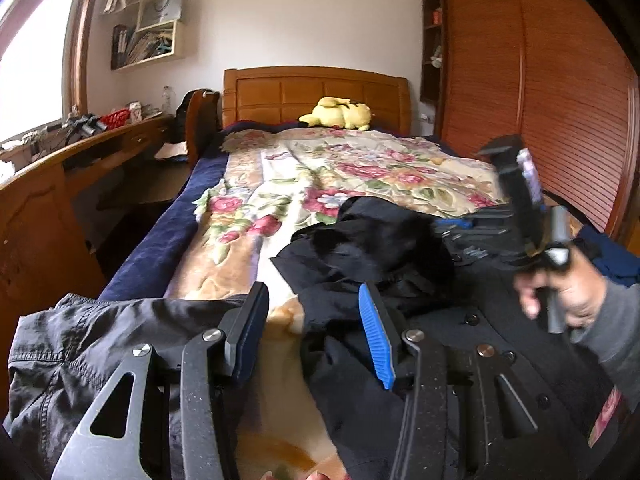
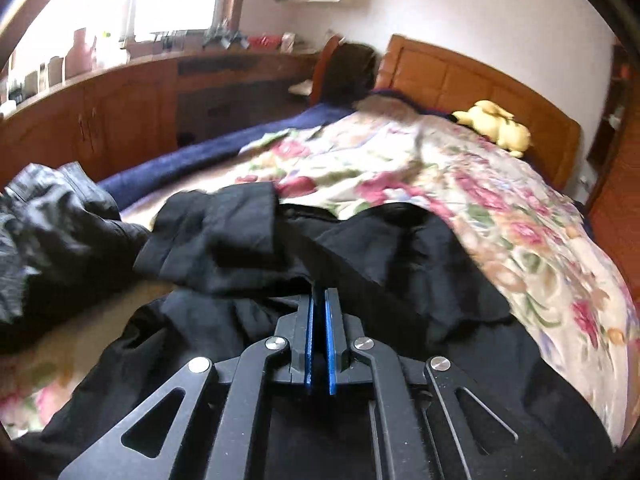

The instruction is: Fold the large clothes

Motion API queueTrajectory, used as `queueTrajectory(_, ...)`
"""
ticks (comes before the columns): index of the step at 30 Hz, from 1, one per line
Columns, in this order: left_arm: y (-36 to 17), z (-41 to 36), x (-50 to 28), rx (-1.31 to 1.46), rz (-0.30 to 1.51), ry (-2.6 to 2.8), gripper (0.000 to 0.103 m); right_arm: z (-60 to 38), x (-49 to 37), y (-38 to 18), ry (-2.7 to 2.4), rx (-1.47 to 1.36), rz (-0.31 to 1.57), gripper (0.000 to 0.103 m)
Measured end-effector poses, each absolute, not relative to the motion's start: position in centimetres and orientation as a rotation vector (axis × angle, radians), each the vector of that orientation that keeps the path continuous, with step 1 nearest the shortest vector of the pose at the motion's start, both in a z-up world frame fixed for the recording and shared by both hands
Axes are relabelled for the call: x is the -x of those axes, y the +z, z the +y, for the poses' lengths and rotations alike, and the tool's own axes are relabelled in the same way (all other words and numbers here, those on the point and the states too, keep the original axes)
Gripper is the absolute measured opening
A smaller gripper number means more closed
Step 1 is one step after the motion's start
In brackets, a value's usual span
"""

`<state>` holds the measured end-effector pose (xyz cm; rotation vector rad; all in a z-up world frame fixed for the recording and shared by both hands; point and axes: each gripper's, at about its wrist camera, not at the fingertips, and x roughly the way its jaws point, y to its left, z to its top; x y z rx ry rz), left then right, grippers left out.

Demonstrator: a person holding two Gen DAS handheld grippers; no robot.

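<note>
Black coat (image 2: 360, 248) ahead of pinched right tongs (image 2: 320, 300) | left tongs (image 1: 316, 320) agape beside it

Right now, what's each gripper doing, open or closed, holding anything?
Left gripper: jaws open, holding nothing.
Right gripper: jaws closed; whether they pinch the black coat cannot be told.

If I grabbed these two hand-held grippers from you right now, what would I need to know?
Left hand-held gripper: open, nothing between its pads, low over the floral bedspread.
Right hand-held gripper: shut; whether it pinches the black coat is hard to tell.
The coat lies crumpled at the near end of the bed; a black jacket sits bunched to its left.
Done: no fold visible.
Left: spread and fold the coat, then the jacket.
</note>
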<state>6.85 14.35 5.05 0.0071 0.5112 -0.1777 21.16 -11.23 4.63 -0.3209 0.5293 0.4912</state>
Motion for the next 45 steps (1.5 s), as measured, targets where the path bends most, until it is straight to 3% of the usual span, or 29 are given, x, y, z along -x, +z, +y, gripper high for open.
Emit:
queueTrajectory(9, 4.1, 11.1, -6.4, -0.056, 0.536, -0.228, 0.048, -20.8, -14.6, 4.4, 0.443, 0.077, 0.498, 0.005)
queueTrajectory(16, 3.8, 9.9, -6.0, -0.077, 0.542, -0.248, 0.048, -28.2, -13.0, 2.0, 0.251, 0.011, 0.626, 0.007)
queueTrajectory(22, 3.3, 9.7, -6.0, -0.081, 0.547, -0.250, 0.048, -30.8, -10.8, -2.0, 0.237, 0.034, 0.752, 0.042)
queueTrajectory(29, 3.0, 9.1, -5.7, -0.083, 0.540, -0.246, 0.048, -30.2, -8.8, -4.3, 0.263, 0.115, 0.793, 0.044)
queueTrajectory(36, 2.8, 8.2, -5.1, -0.080, 0.517, -0.255, 0.048, -28.9, -3.7, -2.0, 0.198, 0.209, 0.623, 0.044)
queueTrajectory(43, 1.0, 6.6, -5.5, -0.110, 0.569, -0.260, 0.048, -26.2, -2.5, -2.4, 0.281, 0.249, 0.567, 0.044)
queueTrajectory(45, 0.5, 6.2, -5.6, -0.108, 0.569, -0.249, 0.048, -25.6, -2.9, -2.8, 0.276, 0.273, 0.558, 0.050)
